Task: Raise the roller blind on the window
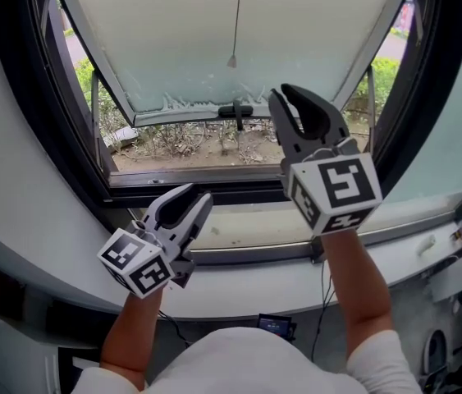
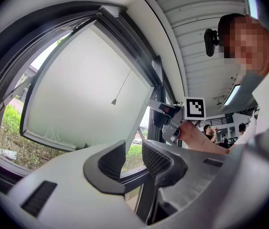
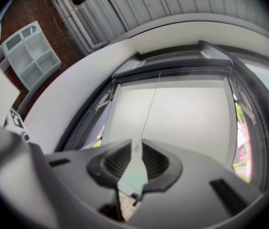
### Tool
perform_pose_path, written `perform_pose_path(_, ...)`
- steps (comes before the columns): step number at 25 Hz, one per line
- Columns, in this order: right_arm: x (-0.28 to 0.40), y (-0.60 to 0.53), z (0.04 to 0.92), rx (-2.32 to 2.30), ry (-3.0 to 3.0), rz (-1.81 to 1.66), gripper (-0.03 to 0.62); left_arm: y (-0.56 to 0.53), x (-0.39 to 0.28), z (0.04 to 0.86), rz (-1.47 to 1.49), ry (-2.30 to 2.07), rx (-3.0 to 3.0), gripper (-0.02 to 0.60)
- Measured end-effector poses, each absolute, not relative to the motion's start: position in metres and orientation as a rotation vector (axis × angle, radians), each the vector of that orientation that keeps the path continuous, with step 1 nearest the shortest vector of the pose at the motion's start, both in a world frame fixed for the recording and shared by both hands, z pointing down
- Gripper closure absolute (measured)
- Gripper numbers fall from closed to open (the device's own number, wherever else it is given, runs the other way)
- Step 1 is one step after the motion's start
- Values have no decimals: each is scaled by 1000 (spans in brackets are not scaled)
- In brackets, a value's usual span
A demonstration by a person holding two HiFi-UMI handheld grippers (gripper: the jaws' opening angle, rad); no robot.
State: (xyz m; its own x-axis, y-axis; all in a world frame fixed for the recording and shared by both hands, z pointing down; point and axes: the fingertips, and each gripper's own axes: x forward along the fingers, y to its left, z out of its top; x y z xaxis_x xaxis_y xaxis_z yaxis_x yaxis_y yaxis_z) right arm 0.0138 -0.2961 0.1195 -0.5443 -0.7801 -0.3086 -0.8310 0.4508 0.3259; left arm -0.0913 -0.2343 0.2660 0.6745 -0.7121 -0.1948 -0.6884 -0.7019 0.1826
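Blind (image 1: 313,31) hangs low over the window (image 1: 198,177), its cord (image 1: 236,15) dangling free left of the right gripper (image 1: 286,101); that and the left gripper (image 1: 200,195) both gape empty; nudged, the thin cord could swing clear and the narrow jaws close on nothing.

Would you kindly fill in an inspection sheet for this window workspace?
Surface: pale window sill, a few specks.
Job's things: roller blind partly lowered; pull cord hanging free.
Clutter: nothing seen.
Grippers: left gripper jaws apart, empty; right gripper jaws apart, lined up with the pull cord, not gripping it.
Cables: thin black cable below the sill.
Surroundings: plants and soil outside.
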Motion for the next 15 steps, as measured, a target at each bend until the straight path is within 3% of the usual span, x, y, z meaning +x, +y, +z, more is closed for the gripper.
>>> perform_pose_path(15,61,-260,166,-1457,2572,526,520,-215,-123,263,-443,-1235,2756,457)
